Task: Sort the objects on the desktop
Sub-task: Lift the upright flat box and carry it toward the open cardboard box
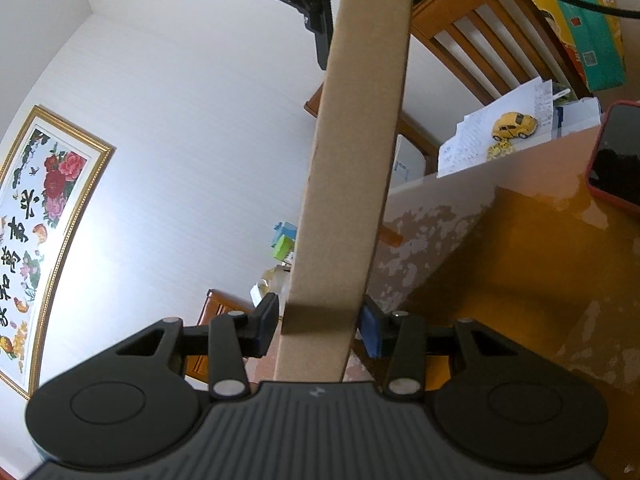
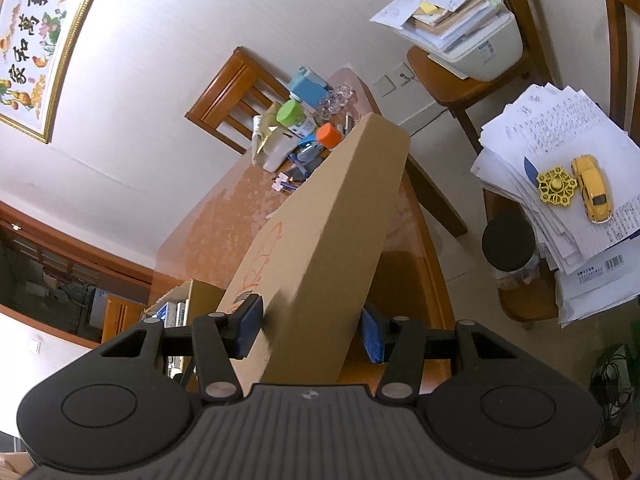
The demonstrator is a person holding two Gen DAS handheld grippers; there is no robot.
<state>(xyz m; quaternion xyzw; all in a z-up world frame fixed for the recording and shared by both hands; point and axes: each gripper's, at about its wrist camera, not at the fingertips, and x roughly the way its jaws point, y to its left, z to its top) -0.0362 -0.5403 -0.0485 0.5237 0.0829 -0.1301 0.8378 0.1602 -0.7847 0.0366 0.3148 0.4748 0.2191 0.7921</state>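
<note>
A long, flat brown cardboard box [image 1: 356,160] stands on its narrow edge, tilted above the orange-brown table [image 1: 540,264]. My left gripper [image 1: 320,328] grips its near end, the blue pads [image 1: 370,332] close on either side. At the top of the left wrist view, the right gripper's black frame [image 1: 308,0] meets the box's far end. In the right wrist view the same box [image 2: 340,220], with red line art on its broad face, runs away from my right gripper [image 2: 310,332], which is shut on it.
A phone in a red case [image 1: 616,156] lies on the table's right. Bottles and small clutter [image 2: 304,128] crowd the table's far end. Beside the table, a chair holds papers [image 2: 560,140], a yellow toy car [image 2: 594,194] and a gold ornament [image 2: 556,186]. A printer [image 2: 480,52] sits on another chair.
</note>
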